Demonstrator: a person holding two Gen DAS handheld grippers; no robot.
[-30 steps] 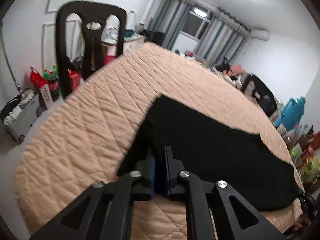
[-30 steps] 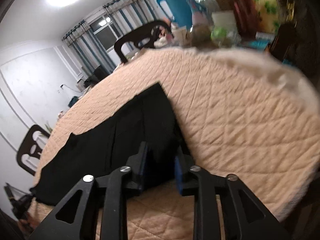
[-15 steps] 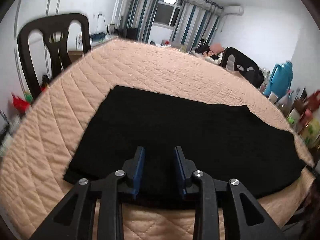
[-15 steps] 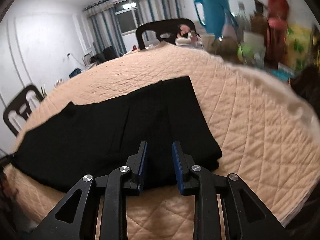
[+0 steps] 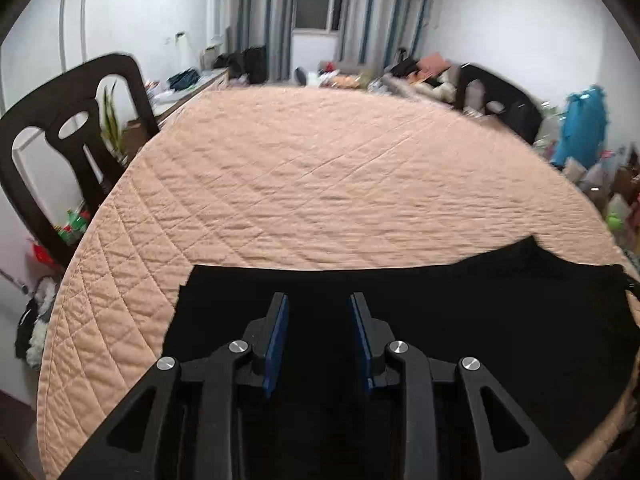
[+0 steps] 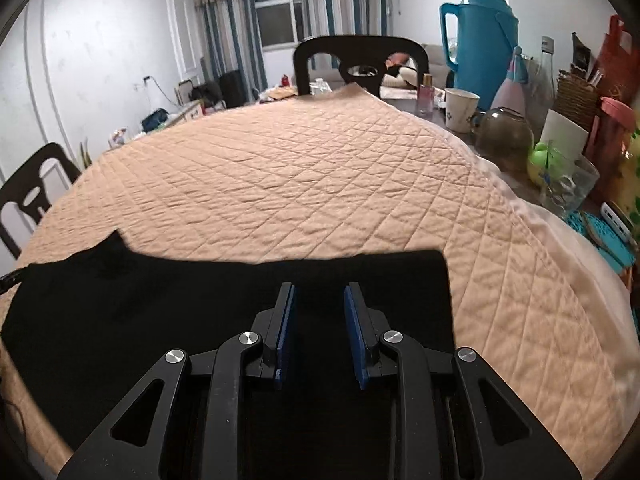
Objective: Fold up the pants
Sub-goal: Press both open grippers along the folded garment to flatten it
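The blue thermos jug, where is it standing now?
In the right wrist view the blue thermos jug stands upright at the upper right, past the quilt's edge, behind the white cup and beside the black chair.

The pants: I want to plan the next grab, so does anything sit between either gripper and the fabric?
Nothing visible does. The left gripper and right gripper both hang open directly over the black pants, which lie flat on the quilted cover. The bottles and blue thermos stand off to the side.
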